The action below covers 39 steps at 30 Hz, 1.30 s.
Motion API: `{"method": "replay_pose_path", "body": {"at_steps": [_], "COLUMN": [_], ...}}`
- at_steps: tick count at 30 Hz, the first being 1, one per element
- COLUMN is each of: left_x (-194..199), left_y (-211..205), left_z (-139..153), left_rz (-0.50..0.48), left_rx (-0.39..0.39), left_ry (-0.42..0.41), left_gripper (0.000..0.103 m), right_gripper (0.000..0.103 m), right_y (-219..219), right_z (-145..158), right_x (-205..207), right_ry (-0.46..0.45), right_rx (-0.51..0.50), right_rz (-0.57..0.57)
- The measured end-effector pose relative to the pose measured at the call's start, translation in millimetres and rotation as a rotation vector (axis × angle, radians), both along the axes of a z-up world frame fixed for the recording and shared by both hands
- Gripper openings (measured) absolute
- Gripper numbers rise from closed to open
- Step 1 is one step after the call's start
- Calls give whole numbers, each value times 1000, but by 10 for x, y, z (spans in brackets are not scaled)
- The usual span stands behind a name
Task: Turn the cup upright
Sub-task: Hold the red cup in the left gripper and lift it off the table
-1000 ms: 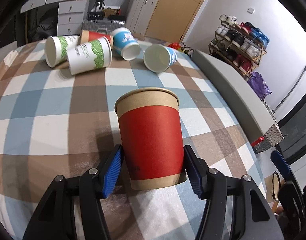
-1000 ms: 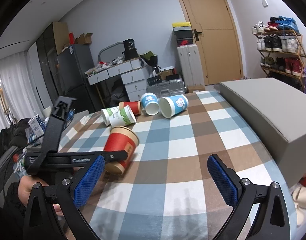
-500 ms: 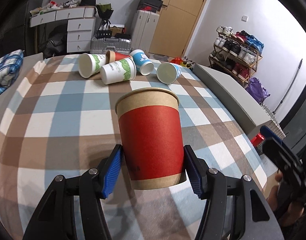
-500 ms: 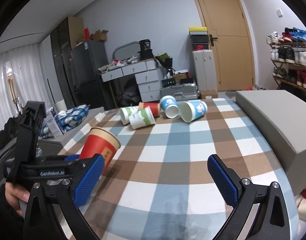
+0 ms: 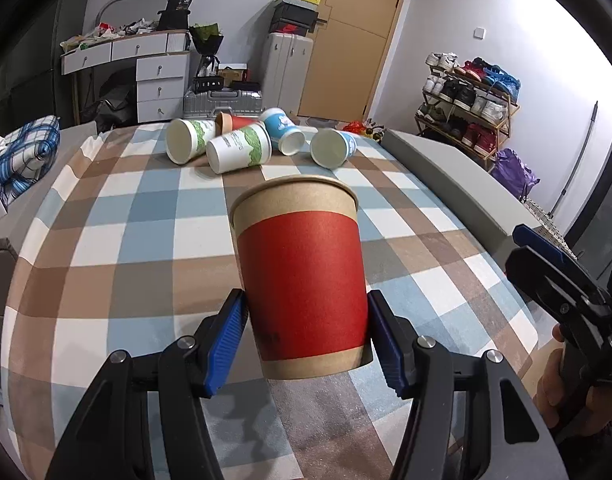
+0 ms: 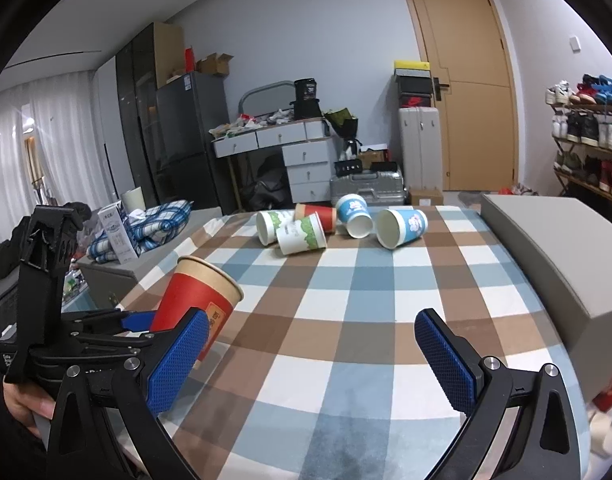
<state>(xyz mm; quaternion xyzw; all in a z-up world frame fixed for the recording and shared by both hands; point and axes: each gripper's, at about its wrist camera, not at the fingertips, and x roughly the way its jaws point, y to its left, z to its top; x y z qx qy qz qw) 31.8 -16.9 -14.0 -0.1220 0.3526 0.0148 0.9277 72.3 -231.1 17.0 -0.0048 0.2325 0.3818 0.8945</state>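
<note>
My left gripper (image 5: 306,336) is shut on a red and brown paper cup (image 5: 302,276), gripping it near its base with the mouth pointing up and away. In the right wrist view the same cup (image 6: 198,304) hangs tilted above the table's left edge, held by the left gripper (image 6: 138,326). My right gripper (image 6: 312,360) is open and empty over the near part of the checked tablecloth (image 6: 346,288). It also shows at the right edge of the left wrist view (image 5: 562,280).
Several paper cups lie on their sides at the far end of the table: green-and-white ones (image 6: 302,234), a red one (image 6: 320,216) and blue ones (image 6: 400,228). A grey box (image 6: 562,256) runs along the right side. A folded plaid cloth (image 5: 22,152) lies left.
My left gripper has lifted the red cup higher and drawn it back toward the near left edge. The far cups look smaller. The right gripper stays open.
</note>
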Motion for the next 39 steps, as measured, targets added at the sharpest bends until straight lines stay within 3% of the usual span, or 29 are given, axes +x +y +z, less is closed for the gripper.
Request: {"method": "replay_pose_path", "body": {"at_steps": [8, 39], "left_x": [34, 34], "left_y": [-77, -185], "left_z": [-201, -363], "left_rz": [-17, -39], "left_rx": [-17, -17], "left_ry": [50, 89], "left_gripper": [55, 55], "right_gripper": [103, 103], "right_y": [-1, -17], "right_z": [-37, -39], "right_x": [24, 45], "right_ry": [17, 27], "right_rx": [-4, -6], "right_rz": [4, 5]}}
